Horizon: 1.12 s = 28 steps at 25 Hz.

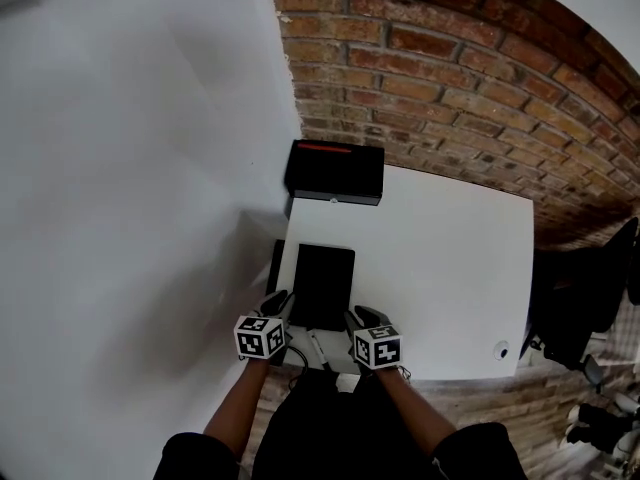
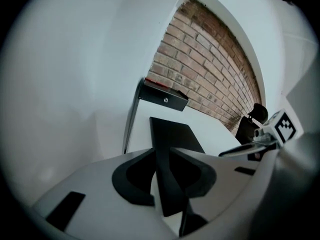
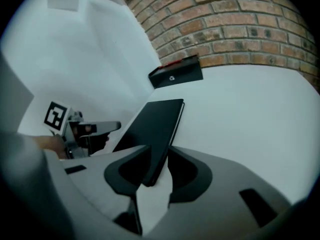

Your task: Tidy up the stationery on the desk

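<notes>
Both grippers hold 1 notebook (image 1: 323, 283), black and flat, over the near part of the white desk (image 1: 440, 268). The left gripper (image 2: 162, 159) has its jaws clamped on the notebook's near left corner. The right gripper (image 3: 156, 159) pinches the near right edge. In both gripper views the cover runs straight between the pads, and in the right gripper view its near end is tilted up off the desk.

A black box (image 1: 335, 171) with a red strip on top sits at the back left corner of the desk, just past the notebook's far edge and apart from it. A brick wall (image 1: 450, 78) runs behind the desk and a plain white wall (image 1: 130, 168) stands along its left side. A black chair (image 1: 585, 298) stands off the desk's right edge. A small round fitting (image 1: 501, 350) is set in the desk near its near right corner.

A thin pale item (image 1: 316, 349) lies at the near edge between the 2 grippers, too small to tell what it is.
</notes>
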{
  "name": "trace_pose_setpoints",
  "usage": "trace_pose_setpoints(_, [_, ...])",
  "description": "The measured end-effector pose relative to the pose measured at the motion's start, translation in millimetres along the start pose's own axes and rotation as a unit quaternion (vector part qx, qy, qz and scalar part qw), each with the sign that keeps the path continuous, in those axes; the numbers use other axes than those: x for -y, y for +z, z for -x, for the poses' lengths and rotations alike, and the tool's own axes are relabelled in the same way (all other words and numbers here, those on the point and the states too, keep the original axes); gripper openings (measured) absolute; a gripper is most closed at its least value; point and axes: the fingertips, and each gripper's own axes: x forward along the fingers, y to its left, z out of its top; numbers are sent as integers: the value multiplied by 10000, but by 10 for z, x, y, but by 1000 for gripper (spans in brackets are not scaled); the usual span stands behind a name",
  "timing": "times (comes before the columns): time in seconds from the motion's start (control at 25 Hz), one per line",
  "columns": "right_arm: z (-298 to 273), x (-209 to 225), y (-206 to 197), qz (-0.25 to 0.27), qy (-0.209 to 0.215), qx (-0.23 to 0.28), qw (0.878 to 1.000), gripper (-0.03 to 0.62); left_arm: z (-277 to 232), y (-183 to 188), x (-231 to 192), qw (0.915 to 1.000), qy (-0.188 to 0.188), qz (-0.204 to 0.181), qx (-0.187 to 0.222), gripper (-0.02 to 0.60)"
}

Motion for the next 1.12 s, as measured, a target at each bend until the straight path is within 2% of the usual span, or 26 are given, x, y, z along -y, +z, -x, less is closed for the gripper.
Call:
trace_pose_setpoints(0.24, [144,-648,-302,931,630,-259,9933,97,219,109,47,9992,82,-259,280,94])
trace_pose_setpoints(0.36, [49,-861,-501,1185,833,-563,9879,97,330,40,58,9983,234,-447,307,93])
trace_pose_setpoints(0.52, [-70,-924,-711,1424,867,-986,9811,97,507,-65,54,9975,362,-460,390,53])
trace_pose_setpoints(0.68, [-119,-972,-809,1535,917,-1173,9769,97,659,-197,34,9969,443,-473,457,15])
trace_pose_setpoints(1.12, [-227,-974,-1035,1853,719,-1581,9672,97,868,-557,-66,9968,688,-44,395,14])
